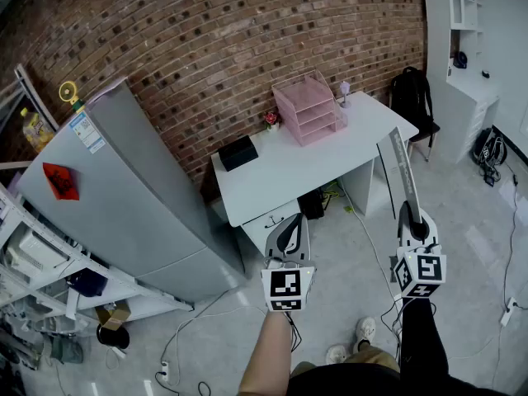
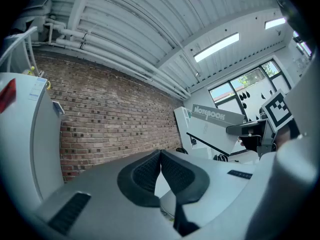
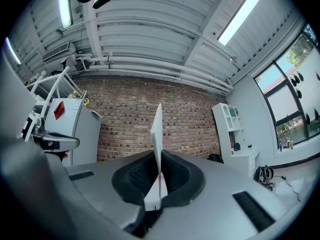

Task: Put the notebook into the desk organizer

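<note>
Short of the bench (image 1: 272,172), the notebook (image 1: 403,172) is gripped by the right tongs (image 1: 412,219) (left tongs (image 1: 289,236) closed, empty); the desk organizer (image 1: 307,106) is not yet reached.

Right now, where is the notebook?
The notebook is on the head view's right, clamped edge-on in the right gripper, over the floor short of the white desk that bears the pink desk organizer.

Rough brick wall (image 1: 247,31), translucent pink plastic organizer (image 1: 309,110)
</note>
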A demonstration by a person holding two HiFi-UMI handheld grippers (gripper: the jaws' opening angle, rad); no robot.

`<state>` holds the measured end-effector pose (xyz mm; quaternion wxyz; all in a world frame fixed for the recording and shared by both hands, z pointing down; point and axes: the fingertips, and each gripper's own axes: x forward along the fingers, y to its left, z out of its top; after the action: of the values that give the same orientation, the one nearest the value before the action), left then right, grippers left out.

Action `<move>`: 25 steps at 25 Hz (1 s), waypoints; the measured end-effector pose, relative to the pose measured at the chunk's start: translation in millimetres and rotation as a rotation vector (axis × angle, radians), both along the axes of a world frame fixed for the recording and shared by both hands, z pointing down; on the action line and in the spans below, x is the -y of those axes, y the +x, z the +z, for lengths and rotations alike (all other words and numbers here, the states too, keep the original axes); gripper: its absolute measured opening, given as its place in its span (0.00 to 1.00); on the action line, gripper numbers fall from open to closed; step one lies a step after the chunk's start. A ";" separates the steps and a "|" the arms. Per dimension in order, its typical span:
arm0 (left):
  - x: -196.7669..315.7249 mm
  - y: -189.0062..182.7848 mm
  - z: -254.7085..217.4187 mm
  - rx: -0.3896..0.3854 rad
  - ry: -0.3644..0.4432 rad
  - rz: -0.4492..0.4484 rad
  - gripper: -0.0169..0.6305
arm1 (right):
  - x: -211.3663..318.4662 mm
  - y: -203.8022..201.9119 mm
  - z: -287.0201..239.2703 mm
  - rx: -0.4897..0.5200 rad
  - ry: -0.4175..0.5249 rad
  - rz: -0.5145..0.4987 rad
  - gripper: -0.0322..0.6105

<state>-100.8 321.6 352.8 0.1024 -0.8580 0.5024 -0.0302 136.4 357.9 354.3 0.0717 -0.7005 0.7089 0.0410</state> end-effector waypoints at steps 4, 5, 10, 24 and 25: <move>-8.8 -3.4 -6.4 -0.014 0.015 0.000 0.05 | -7.6 -6.0 -4.2 -0.007 0.005 -0.008 0.09; -10.6 -3.8 -7.9 -0.015 0.020 0.001 0.05 | -9.3 -7.2 -4.9 -0.011 0.006 -0.010 0.09; -14.5 -3.4 -10.9 -0.018 0.031 0.008 0.05 | -15.5 -7.9 -6.6 0.000 0.021 -0.001 0.09; 8.4 16.6 -10.3 -0.030 0.028 0.028 0.05 | -1.1 4.7 -5.5 0.010 0.025 0.002 0.09; 11.3 19.8 -10.8 -0.030 0.029 0.030 0.05 | 1.3 6.8 -5.8 0.009 0.025 0.002 0.09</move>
<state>-80.9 310.3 342.0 0.1077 -0.8642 0.4914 -0.0083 143.2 356.5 348.5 0.0834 -0.7005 0.7072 0.0468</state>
